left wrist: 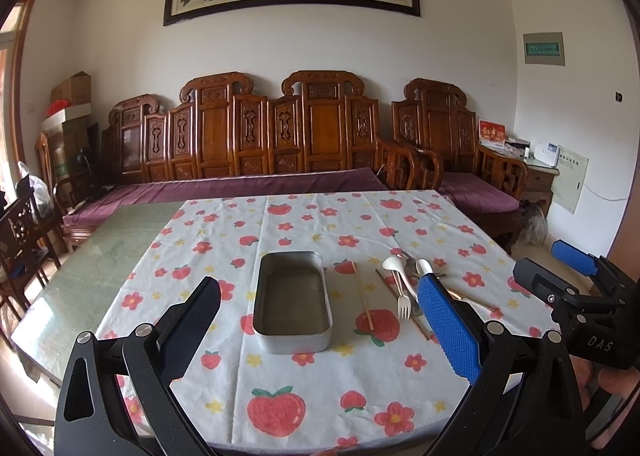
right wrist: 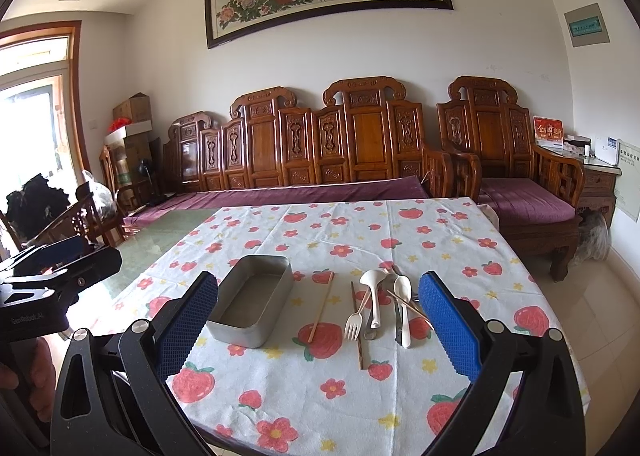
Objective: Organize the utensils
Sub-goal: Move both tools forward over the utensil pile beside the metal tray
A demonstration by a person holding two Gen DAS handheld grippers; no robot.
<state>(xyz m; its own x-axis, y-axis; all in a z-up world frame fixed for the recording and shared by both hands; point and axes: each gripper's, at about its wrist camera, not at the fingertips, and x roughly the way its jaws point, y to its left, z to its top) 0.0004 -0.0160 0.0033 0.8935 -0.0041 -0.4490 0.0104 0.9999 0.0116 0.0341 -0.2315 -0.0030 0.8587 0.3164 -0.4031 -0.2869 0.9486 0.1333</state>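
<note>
An empty rectangular metal tin (left wrist: 293,298) (right wrist: 252,298) lies on the flowered cloth. To its right lies a single light chopstick (left wrist: 363,296) (right wrist: 321,306), then a pile of utensils (left wrist: 404,284) (right wrist: 384,304): a white fork (right wrist: 353,326), white spoons (right wrist: 403,304), a metal spoon and dark and light chopsticks. My left gripper (left wrist: 320,320) hangs open in front of the tin, holding nothing. My right gripper (right wrist: 318,316) hovers open in front of the pile, also holding nothing; it shows at the right of the left wrist view (left wrist: 548,268).
The table (left wrist: 100,256) has bare green glass left of the cloth. A carved wooden bench with purple cushions (right wrist: 320,192) and an armchair (right wrist: 520,192) stand behind it. A hand (left wrist: 612,380) holds the right gripper's handle.
</note>
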